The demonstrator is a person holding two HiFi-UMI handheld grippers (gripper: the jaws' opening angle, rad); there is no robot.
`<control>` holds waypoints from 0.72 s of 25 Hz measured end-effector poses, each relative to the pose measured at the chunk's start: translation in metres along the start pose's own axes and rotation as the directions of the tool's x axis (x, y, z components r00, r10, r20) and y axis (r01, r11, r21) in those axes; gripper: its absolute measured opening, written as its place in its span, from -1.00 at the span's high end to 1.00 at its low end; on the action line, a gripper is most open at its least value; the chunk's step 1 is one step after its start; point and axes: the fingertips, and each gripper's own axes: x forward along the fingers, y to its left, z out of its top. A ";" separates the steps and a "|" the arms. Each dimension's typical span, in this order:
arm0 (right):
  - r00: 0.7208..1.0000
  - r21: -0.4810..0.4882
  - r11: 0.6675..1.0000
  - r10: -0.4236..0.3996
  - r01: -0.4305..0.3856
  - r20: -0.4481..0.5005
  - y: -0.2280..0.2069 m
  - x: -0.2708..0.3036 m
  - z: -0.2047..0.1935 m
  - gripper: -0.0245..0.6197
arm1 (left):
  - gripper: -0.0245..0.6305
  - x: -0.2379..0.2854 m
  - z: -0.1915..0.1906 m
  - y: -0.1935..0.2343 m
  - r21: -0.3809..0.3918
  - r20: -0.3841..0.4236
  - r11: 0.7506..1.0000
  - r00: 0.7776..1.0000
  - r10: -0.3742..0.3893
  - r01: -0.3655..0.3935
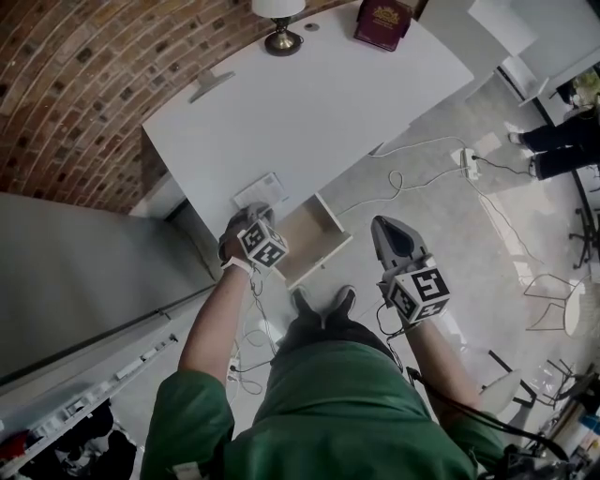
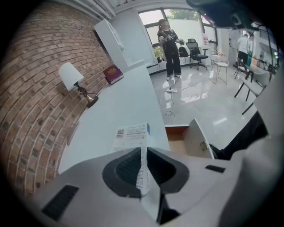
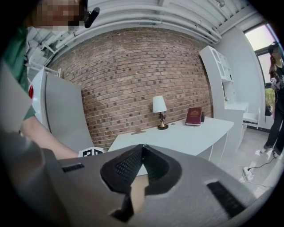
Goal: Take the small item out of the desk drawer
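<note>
White desk point(image 1: 309, 103) by brick wall point(image 1: 66, 94), drawer point(image 1: 314, 242) open | left gripper point(image 2: 143, 150) pinching small box point(image 2: 131, 134) by its edge, over desk | right gripper point(image 3: 141, 147) closed, empty | tip: lower box flat, then release.

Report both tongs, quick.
left tongs: closed on the small box.
right tongs: closed, nothing between them.

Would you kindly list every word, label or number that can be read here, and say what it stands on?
No text here is legible.
small box: barcode and printed lines, too small to read.
maroon book: gold cover mark, too blurred to read.
</note>
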 end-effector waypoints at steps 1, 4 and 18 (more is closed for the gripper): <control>1.000 -0.002 1.000 0.000 0.000 0.001 -0.001 0.000 0.001 0.91 | 0.81 -0.002 0.001 0.001 -0.012 0.006 1.000 1.000 0.006 -0.005; 1.000 -0.006 1.000 0.007 -0.007 0.012 -0.002 -0.001 0.005 0.91 | 0.80 -0.010 0.006 0.002 -0.068 0.029 0.998 1.000 0.005 -0.003; 0.996 -0.024 1.000 0.000 0.002 0.085 -0.001 -0.007 0.030 0.91 | 0.70 -0.088 0.047 0.042 -0.294 0.204 0.954 0.972 0.118 -0.055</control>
